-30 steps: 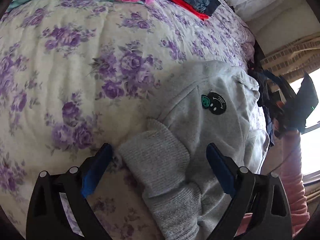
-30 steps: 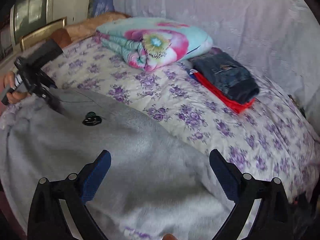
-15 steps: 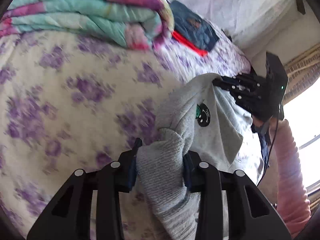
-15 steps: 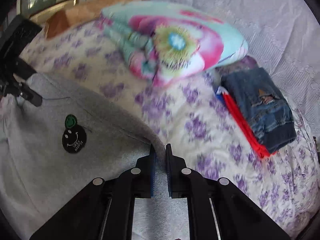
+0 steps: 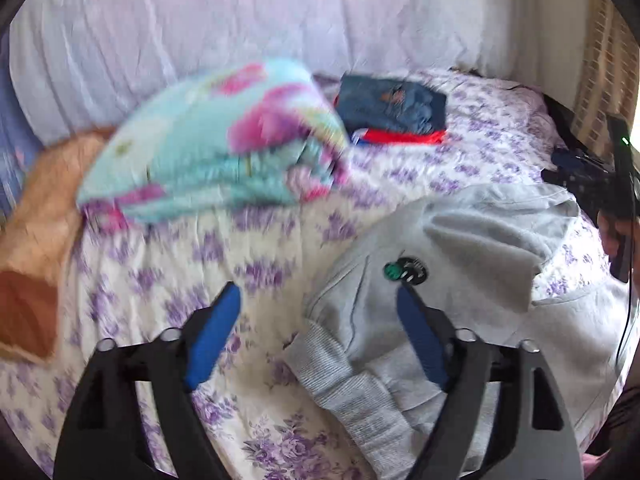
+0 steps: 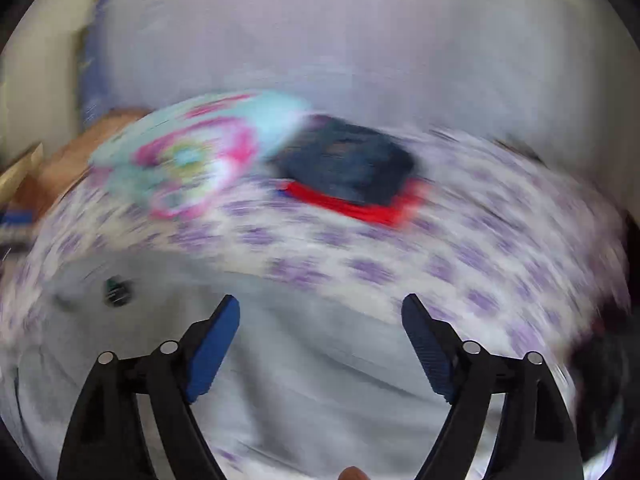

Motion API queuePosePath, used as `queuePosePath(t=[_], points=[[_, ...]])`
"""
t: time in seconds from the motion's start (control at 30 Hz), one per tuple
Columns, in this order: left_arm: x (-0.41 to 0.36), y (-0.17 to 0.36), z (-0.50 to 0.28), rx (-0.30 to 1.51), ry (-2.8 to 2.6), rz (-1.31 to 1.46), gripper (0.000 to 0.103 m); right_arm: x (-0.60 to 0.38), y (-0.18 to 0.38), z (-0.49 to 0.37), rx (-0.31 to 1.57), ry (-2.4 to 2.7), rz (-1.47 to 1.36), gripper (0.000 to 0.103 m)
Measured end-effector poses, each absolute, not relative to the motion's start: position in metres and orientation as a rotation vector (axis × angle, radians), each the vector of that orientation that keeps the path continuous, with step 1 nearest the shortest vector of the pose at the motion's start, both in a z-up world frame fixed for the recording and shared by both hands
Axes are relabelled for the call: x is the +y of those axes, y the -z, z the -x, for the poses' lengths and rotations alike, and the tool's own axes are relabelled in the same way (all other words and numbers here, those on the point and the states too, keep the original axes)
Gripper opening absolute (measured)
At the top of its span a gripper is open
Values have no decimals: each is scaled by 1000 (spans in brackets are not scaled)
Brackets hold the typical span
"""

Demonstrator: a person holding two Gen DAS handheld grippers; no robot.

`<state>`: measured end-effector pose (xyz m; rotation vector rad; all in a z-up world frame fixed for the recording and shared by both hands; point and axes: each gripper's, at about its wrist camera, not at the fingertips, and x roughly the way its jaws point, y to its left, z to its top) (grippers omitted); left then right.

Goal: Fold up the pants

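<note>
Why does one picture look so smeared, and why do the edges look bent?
Right wrist view: heavy motion blur smears the floral bedspread and folded jeans; only the right gripper stays sharp. Left wrist view: milder blur, worst on the folded quilt; the grey pants read clearly. Both: fisheye lens curves the edges, with bright window glare at right.

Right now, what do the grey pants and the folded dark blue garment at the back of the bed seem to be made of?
Grey pants: soft matte fleece or sweatshirt knit, judging by the fuzzy surface; the cuff is ribbed knit. Folded dark blue garment: probably denim, from the faded blue look, though blur leaves it open.
</note>
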<state>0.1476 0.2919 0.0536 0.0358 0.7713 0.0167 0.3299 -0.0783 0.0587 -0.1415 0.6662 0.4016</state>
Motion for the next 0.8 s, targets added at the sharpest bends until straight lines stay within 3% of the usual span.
queuePosePath(t=[0.13, 0.3, 0.37, 0.4, 0.47, 0.6, 0.73, 0.8], points=[[301, -70, -134, 732, 11, 39, 90, -210, -34, -345, 825, -77, -135, 86], [274, -16, -168, 972, 238, 184, 90, -273, 33, -357, 989, -60, -359, 86], [262, 19, -184, 1092, 262, 213, 90, -271, 51, -373, 1007, -88, -387, 61], [260, 31, -189, 1128, 259, 216, 90, -265, 54, -382, 1003, -83, -358, 27], [256, 39, -192, 1136, 240, 173, 90, -254, 42, -392, 948, -62, -258, 16], [257, 31, -188, 1128, 259, 151, 90, -240, 2, -394, 697, 22, 11, 17], [255, 37, -191, 1120, 261, 127, 95, -255, 47, -423, 922, 142, 112, 66], [246, 43, -190, 1119, 257, 87, 96, -260, 53, -418, 946, 170, 100, 69]])
